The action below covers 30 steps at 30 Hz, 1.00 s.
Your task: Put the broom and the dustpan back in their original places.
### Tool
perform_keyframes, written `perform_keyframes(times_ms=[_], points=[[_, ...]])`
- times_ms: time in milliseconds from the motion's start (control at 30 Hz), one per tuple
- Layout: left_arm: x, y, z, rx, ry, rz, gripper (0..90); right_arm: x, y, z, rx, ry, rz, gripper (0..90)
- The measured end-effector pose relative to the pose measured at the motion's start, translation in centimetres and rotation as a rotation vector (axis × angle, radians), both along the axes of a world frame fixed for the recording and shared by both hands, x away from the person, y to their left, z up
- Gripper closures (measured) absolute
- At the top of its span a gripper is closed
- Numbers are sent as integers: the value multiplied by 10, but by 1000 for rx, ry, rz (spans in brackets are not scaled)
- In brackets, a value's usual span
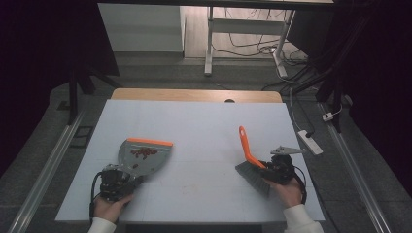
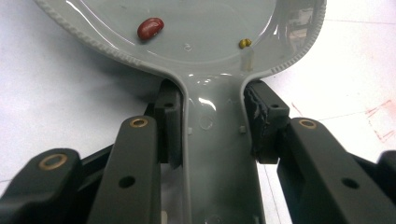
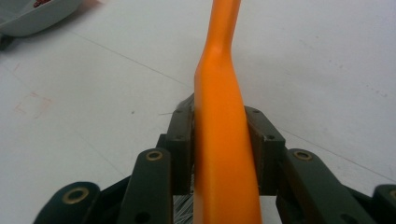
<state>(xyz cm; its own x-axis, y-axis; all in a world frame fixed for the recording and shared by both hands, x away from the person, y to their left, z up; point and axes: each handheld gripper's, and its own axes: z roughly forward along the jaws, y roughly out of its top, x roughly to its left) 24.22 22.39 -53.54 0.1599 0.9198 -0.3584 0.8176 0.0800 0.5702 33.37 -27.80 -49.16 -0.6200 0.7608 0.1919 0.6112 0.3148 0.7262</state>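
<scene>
A grey dustpan (image 1: pixel 144 156) with an orange lip lies on the white table (image 1: pixel 204 121) at the left, with several red beans (image 1: pixel 144 153) inside. My left gripper (image 1: pixel 116 180) is shut on its handle (image 2: pixel 219 154); the left gripper view shows one red bean (image 2: pixel 150 28) and a small yellow-green bean (image 2: pixel 245 43) in the pan. At the right, my right gripper (image 1: pixel 278 170) is shut on a hand brush with an orange handle (image 1: pixel 247 144), its grey bristles (image 1: pixel 253 176) down on the table. The handle (image 3: pixel 223 135) runs up between the jaws in the right gripper view.
A wooden strip (image 1: pixel 197 94) edges the table's far side. A white power strip (image 1: pixel 311 141) and cables lie on the floor to the right. A white desk frame (image 1: pixel 210 43) stands beyond. The table's middle lies open between the two tools.
</scene>
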Motion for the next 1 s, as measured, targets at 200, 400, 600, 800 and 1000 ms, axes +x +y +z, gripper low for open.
perform_keyframes(times_ms=[200,400,600,800,1000], points=[[0,-2,-1,9,2,4,615,6,-4,-4,-39,-10,-29,585],[0,-1,-1,-5,-5,2,604,11,-9,-8,-47,8,-58,544],[-2,0,1,7,-24,-12,513,14,-11,-11,-67,25,-84,511],[-7,4,8,31,-48,-12,413,15,-15,-11,-75,11,-109,517],[-13,9,20,74,-97,-25,414,12,-15,-7,-70,-21,-104,514]])
